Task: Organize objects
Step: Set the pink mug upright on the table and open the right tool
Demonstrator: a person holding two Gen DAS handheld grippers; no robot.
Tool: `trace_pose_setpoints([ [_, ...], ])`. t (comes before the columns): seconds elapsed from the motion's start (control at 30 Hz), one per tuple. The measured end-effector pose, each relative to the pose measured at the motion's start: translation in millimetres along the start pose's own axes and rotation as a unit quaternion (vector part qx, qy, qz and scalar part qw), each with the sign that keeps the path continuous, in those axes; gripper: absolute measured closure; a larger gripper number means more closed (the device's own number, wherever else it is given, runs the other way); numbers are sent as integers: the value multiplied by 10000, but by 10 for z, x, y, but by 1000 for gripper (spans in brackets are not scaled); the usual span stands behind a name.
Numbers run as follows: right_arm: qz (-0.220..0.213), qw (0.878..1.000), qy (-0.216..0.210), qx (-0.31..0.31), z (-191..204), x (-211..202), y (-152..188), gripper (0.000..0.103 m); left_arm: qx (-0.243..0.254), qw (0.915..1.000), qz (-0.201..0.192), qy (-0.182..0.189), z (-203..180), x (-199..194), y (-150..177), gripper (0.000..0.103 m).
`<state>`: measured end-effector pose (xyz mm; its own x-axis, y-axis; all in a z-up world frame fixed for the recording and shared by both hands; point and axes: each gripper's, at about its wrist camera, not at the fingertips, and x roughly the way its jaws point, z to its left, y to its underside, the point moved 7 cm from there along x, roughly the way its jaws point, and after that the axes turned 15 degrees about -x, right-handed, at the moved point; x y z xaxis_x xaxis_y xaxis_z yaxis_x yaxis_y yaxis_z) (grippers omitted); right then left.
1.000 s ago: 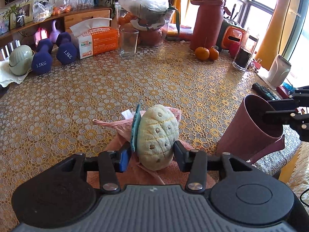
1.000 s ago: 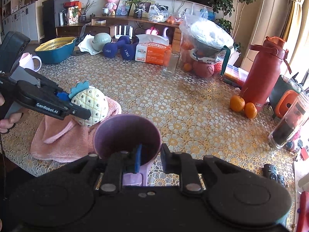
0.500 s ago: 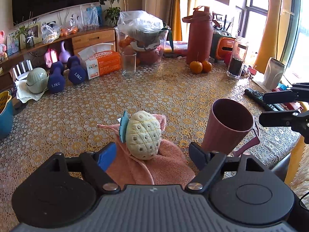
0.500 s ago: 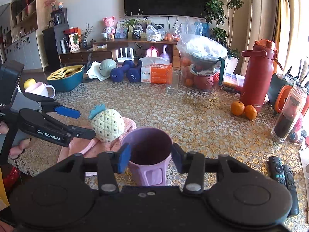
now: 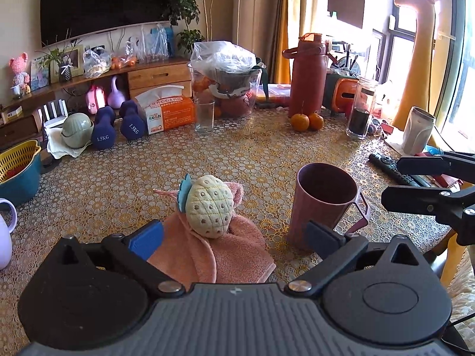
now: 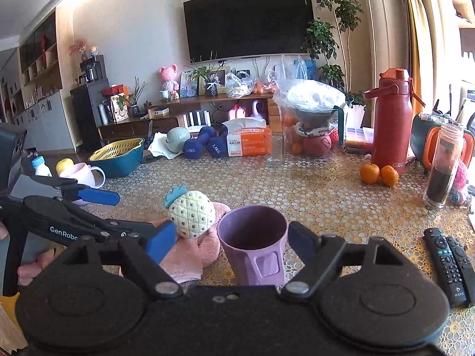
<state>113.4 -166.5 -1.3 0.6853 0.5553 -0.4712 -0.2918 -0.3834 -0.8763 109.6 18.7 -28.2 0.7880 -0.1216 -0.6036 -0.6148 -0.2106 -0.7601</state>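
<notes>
Here both grippers (image 5: 234,238) (image 6: 228,243) hover level, fingers spread, behind toy (image 5: 208,210) and cup (image 6: 252,244).

Left gripper (image 5: 234,238) wide open, fingers spread, nothing between them, held low and level. Right gripper (image 6: 231,241) just as wide, jaws parted, gripping nothing. Both side by side, fingers pointing the same way, well apart from each other. Bare fingers (image 6: 28,270) curled round the left handle.
</notes>
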Motion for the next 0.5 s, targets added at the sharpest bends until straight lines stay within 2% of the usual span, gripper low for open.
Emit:
trace_pose_setpoints([
  [0.27, -235, 9995, 65, 183, 0, -122, 21, 16, 83, 9996, -212, -170, -78, -123, 43, 0],
  [0.5, -226, 9994, 110, 217, -9, -143, 51, 16, 168, 9994, -276, -126, -161, -169, 99, 0],
])
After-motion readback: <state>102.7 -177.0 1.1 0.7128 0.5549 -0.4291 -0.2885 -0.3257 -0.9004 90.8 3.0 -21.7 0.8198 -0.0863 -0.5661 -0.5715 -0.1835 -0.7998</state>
